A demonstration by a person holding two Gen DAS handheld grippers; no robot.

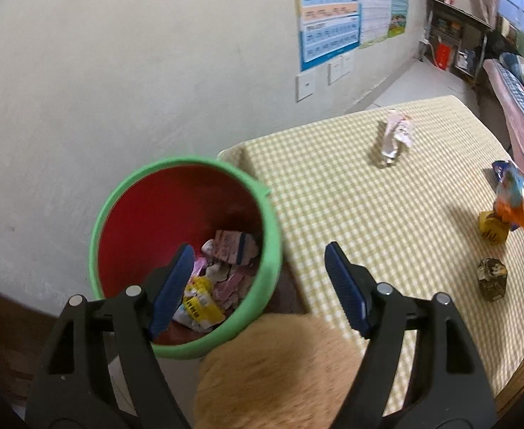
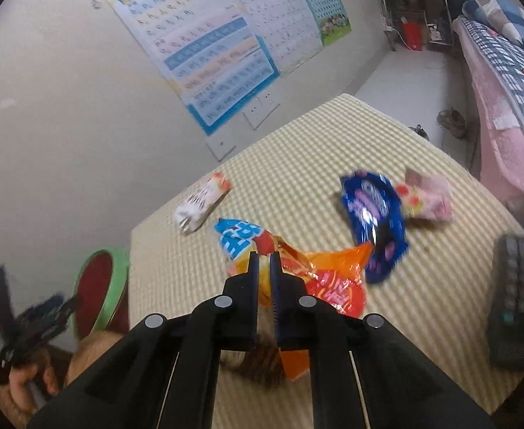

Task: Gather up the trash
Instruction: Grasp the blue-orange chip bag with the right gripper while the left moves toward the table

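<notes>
My right gripper point(image 2: 264, 255) is shut on an orange snack bag point(image 2: 326, 279), which hangs crumpled just above the yellow checked tablecloth point(image 2: 297, 164); the same bag point(image 1: 522, 207) shows at the right edge of the left wrist view. My left gripper point(image 1: 260, 250) is open and holds nothing. It hovers over the near rim of a red bin with a green rim point(image 1: 147, 207) that stands beside the table's left corner. Several wrappers point(image 1: 226, 254) lie in the bin. A crumpled white and pink wrapper point(image 1: 394, 139) lies on the cloth farther back.
A blue wrapper point(image 2: 372, 214) and a pink wrapper point(image 2: 428, 196) lie on the table's right side. A small yellow box point(image 1: 492, 228) and a dark one point(image 1: 492, 279) stand near the right edge. A dark keypad device point(image 2: 515, 300) lies at right. A tan fuzzy surface point(image 1: 279, 368) is close below.
</notes>
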